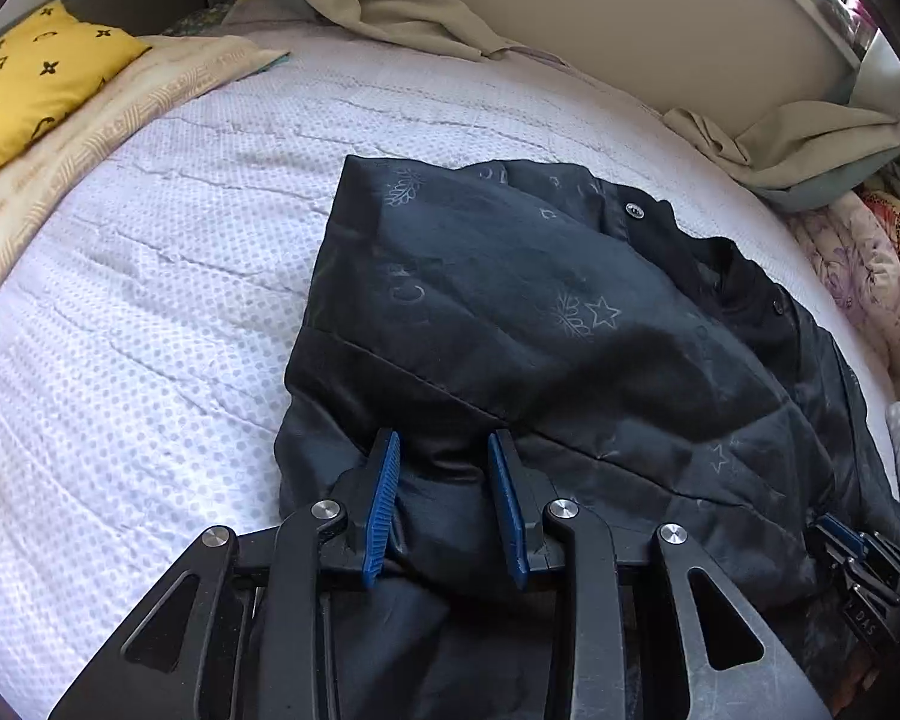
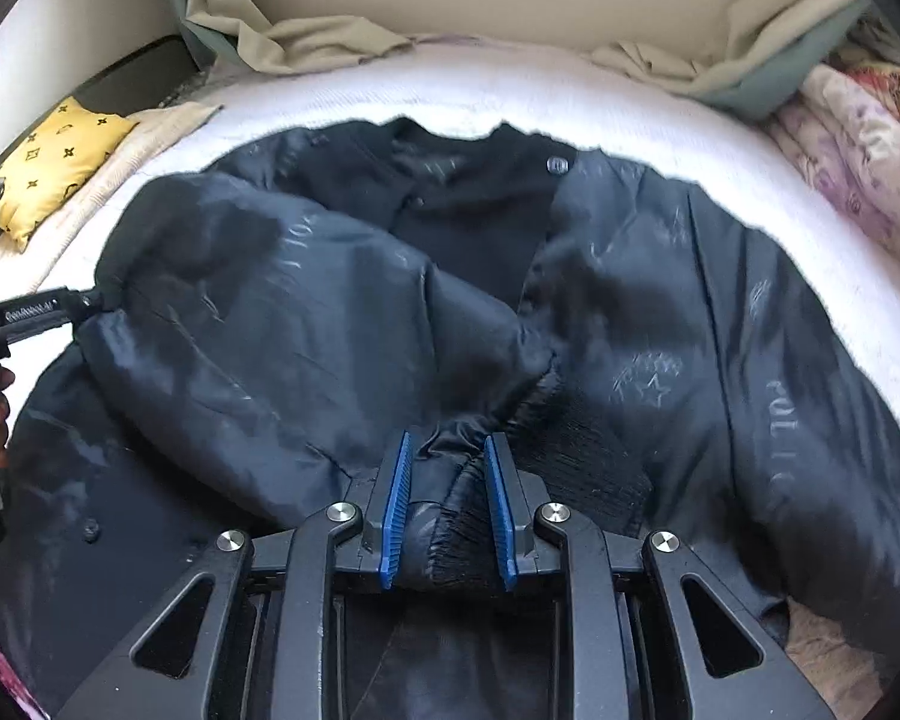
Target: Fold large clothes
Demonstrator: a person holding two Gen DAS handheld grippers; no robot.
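The black jacket (image 2: pixel 630 312) lies on the bed (image 1: pixel 150 300), collar far. The right gripper (image 2: pixel 447 510) grasps a ribbed sleeve cuff (image 2: pixel 450 540) at mid-hem; the left gripper (image 1: pixel 444 504) clamps the left edge fabric. The sleeve runs leftward across the chest.

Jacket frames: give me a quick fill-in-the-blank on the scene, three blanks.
The jacket is coloured ____.
The right gripper is shut on the jacket's ribbed ____.
The pillow at the bed's far left is ____ with dark motifs.

Missing words: black; cuff; yellow
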